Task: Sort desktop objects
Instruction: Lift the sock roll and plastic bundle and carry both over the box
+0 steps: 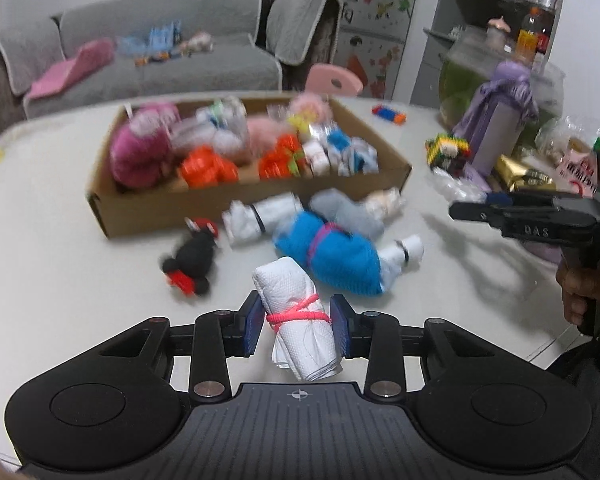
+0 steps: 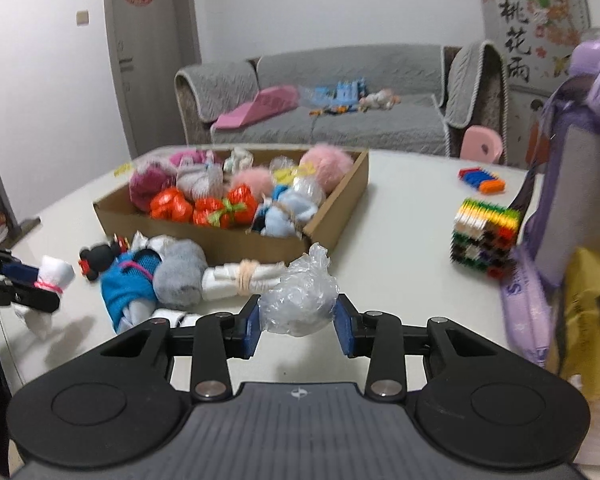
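I'm gripping a white paper roll (image 1: 296,320) in my left gripper (image 1: 296,322), and a plastic-wrapped ball (image 2: 298,306) in my right gripper (image 2: 298,320), above the counter (image 2: 400,240) near the box (image 2: 240,248).

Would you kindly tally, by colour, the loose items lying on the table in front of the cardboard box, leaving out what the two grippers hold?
White bundles: 3
Grey bundle: 1
Blue bundle: 1
Black toy: 1
Total: 6
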### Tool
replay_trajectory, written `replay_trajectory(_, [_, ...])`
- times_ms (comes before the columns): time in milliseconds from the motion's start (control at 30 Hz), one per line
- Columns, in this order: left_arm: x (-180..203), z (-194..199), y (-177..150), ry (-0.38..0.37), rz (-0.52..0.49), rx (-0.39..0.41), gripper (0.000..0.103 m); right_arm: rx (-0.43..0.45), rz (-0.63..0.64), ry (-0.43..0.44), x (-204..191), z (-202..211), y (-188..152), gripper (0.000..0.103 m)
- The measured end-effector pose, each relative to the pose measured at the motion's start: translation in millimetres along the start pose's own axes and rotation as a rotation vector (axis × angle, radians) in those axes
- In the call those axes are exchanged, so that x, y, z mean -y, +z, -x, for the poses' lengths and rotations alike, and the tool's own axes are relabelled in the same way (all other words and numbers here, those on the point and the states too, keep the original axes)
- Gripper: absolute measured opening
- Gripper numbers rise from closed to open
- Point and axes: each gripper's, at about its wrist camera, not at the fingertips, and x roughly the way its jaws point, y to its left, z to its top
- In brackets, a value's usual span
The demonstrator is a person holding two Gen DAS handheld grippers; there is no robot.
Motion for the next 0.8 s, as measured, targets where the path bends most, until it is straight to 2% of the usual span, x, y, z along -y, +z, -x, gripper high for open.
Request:
replay_trajectory(133, [-16, 16, 27, 0.032, 0.01, 0.056, 0.043, 0.047, 0.014, 0.014, -7, 10, 14, 0.034])
replay_trajectory(467, [-45, 60, 113, 0.107, -0.013, 0.249, 0.043, 0.201, 0.071, 0.04, -19, 26, 90, 0.034])
replay_trajectory(633, [-45, 48, 138, 0.123, -0.022, 0.254, 0.043, 0.239, 0.074, 0.055, -15, 17, 113, 0.034])
replay_trajectory(800, [-46, 17, 153, 0.117, -0.01, 0.217, 0.043, 0.223, 0.088, 0.06, -10, -6, 129, 0.034])
